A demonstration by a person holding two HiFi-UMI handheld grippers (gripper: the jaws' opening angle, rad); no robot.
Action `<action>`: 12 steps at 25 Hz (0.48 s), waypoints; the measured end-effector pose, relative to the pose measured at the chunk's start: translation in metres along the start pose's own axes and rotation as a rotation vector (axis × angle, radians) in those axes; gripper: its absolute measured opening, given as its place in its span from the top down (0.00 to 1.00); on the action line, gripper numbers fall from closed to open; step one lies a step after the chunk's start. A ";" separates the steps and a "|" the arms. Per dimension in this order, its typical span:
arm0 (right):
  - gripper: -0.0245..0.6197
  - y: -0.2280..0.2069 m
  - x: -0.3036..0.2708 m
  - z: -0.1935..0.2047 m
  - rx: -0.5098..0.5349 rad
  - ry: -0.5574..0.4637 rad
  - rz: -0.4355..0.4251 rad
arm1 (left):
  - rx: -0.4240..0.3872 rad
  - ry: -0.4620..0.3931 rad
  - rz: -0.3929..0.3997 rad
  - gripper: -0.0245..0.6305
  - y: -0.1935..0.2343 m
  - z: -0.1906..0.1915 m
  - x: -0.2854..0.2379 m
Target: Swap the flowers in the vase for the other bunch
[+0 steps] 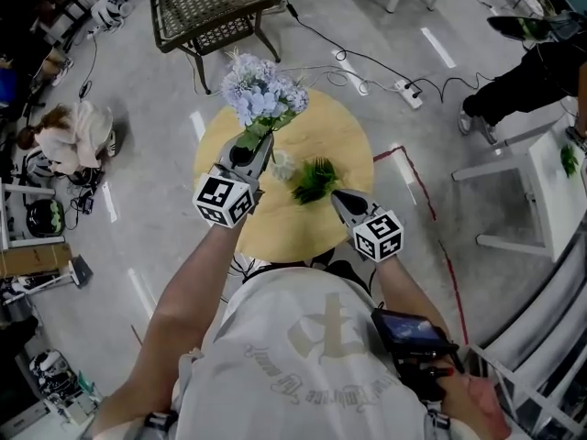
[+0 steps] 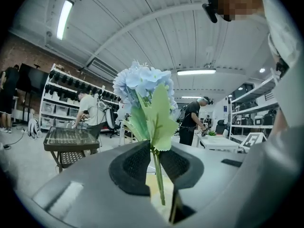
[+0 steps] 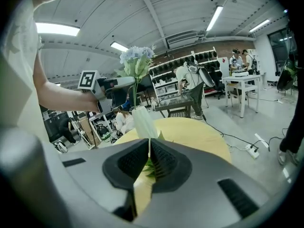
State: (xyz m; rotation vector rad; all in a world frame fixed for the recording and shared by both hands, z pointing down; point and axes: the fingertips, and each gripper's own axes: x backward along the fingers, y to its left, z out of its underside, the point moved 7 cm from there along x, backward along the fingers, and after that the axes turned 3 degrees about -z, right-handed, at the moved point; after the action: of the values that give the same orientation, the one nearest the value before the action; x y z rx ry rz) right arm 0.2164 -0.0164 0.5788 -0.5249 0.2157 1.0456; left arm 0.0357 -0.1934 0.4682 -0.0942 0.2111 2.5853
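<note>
Flowers first: blue bunch [image 1: 263,94] hangs right over the white vase [image 1: 282,165], its stem pinched in the left gripper [image 1: 249,150], jaws nearly closed on it. Green bunch [image 1: 315,180] lies on the round table [image 1: 344,131] just beside the vase. Right gripper [image 1: 338,197] is clamped fully together by the green sprigs; can't tell if it's got a stem. I'd guess halfway: vase seems empty, one bunch left to go in. Count: two bunches, one vase, two grippers.
</note>
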 end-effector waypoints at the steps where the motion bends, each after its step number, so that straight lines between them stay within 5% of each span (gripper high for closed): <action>1: 0.94 -0.001 0.000 0.000 0.000 0.000 0.001 | -0.007 0.014 0.001 0.88 -0.001 0.005 -0.001; 12: 0.94 -0.003 -0.003 -0.003 0.005 0.006 -0.003 | -0.066 0.130 0.019 0.87 -0.016 0.040 -0.001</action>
State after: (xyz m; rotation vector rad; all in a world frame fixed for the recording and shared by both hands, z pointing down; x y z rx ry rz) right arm 0.2176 -0.0214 0.5787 -0.5238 0.2228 1.0399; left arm 0.0440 -0.1737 0.5060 -0.2864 0.1747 2.6074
